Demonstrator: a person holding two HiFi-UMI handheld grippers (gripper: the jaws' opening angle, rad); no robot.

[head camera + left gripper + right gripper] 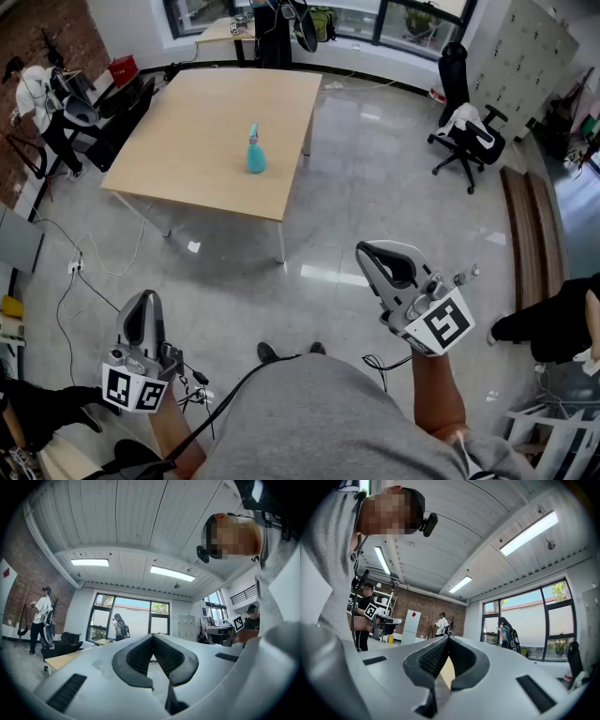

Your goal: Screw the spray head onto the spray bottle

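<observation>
On the table, out of reach of both grippers: spray bottle not yet engaged

**Task item.** The spray bottle stands upright on the table, right of the table's middle, with its long axis vertical. A spray head of the same teal appears to sit on its neck. It is too small in the head view to tell whether the head is threaded down or only resting there. Nothing else is seen on the table.

**Grippers.** Both are short of the table's near edge, over the floor and held close to the person's body.
- The left gripper sits back from the table's near edge, toward its left end. Its jaws are closed, the dark pads meet at the tip, and nothing is between them.
- The right gripper is off the table's near right corner. Its jaws are likewise closed, pads together, and empty.

Neither gripper view shows the bottle.

**Governing relation.** The bottle lies ahead of both sets of jaws, beyond the table's near edge. It is up and to the right of the left gripper, and up and to the left of the right. The right gripper looks somewhat nearer.

**Assessment.** The task appears not yet begun. The person must close on the table and open both sets of jaws before any hold on the body or the head is possible.

**Surroundings.** An office chair stands well off the table's right side.
</observation>
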